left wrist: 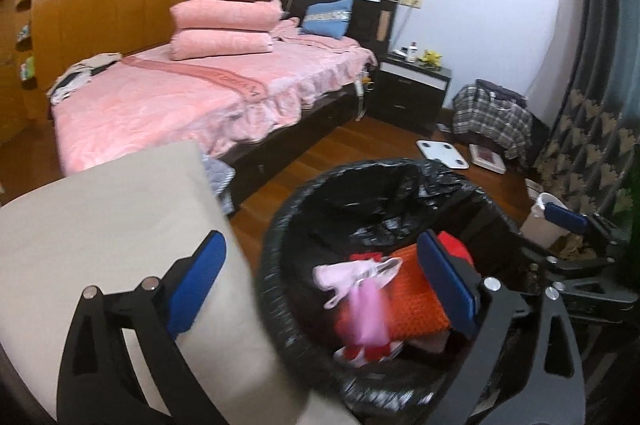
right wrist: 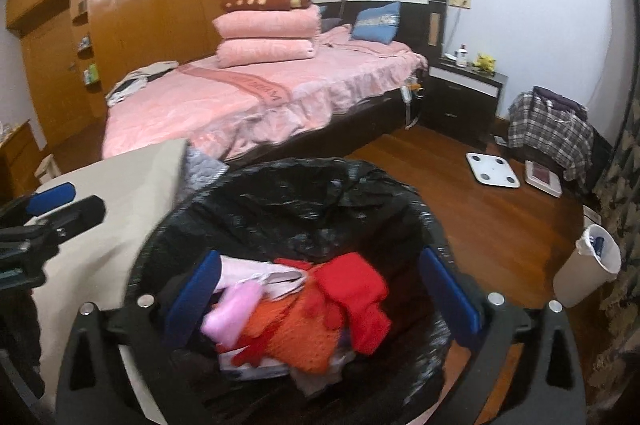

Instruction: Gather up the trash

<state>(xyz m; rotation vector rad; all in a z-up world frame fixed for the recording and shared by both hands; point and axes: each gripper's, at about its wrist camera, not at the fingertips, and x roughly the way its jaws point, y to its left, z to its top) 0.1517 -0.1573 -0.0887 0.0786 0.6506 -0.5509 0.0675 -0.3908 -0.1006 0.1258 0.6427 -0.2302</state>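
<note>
Left gripper [left wrist: 320,289] and right gripper [right wrist: 320,293] both stand with jaws wide apart and empty above the black-lined trash bin [right wrist: 280,193], which holds pink [right wrist: 234,309], orange [right wrist: 296,337] and red [right wrist: 356,289] items, beside a beige surface [left wrist: 120,209].

a: state the bin's condition.
b: round trash bin [right wrist: 280,209] lined with a black plastic bag [left wrist: 384,193], standing upright on the wooden floor, mouth open, liner folded over the rim.
a: contents?
b: a loose heap. orange knitted piece [right wrist: 296,337] in the middle, red fabric [right wrist: 360,289] on it toward the right, pale pink crumpled items [right wrist: 236,309] on the left. a white box edge shows beneath, detail unclear.
</note>
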